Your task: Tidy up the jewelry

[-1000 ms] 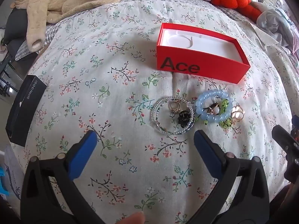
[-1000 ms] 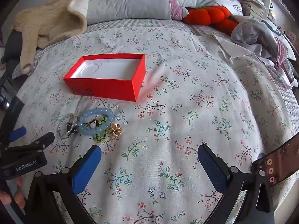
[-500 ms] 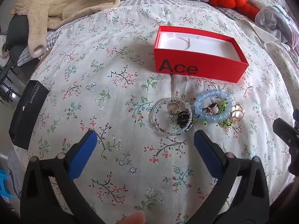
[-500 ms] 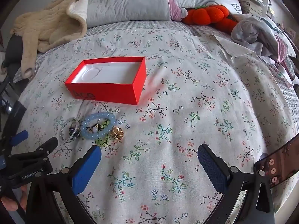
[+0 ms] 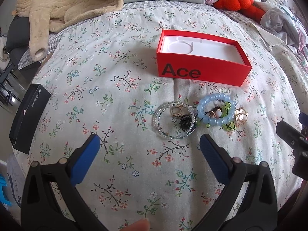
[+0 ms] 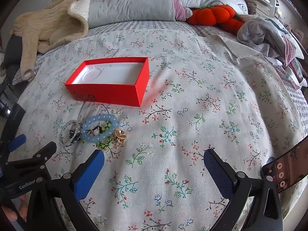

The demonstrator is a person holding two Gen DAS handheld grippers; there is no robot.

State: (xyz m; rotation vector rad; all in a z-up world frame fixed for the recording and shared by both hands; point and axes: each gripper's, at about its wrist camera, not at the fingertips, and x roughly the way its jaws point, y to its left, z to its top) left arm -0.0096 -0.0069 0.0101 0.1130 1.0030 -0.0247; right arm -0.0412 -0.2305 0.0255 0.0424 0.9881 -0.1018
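Note:
An open red box marked "Ace" (image 5: pixel 202 73) (image 6: pixel 107 94), white inside and holding nothing, sits on the floral bedspread. In front of it lies a small heap of jewelry: a clear beaded coil bracelet (image 5: pixel 163 130) (image 6: pixel 66 134) with rings and a black piece inside it, a pale blue bead bracelet (image 5: pixel 204 115) (image 6: pixel 86 132), green beads (image 5: pixel 229 126) and a gold ring (image 5: pixel 240 115) (image 6: pixel 119 134). My left gripper (image 5: pixel 149 144) is open, just short of the coil bracelet. My right gripper (image 6: pixel 154 158) is open too, to the right of the heap.
A black phone box (image 5: pixel 28 119) lies at the bed's left edge. A beige fleece garment (image 5: pixel 63 5), grey pillows (image 6: pixel 130 2), an orange plush toy (image 6: pixel 213 15) and crumpled clothes (image 6: pixel 269 32) line the far side. A phone (image 6: pixel 284 169) sits at the right.
Both grippers have drawn back and risen slightly, so box and jewelry sit a little lower and nearer in both views. Neither has touched anything; both stay open.

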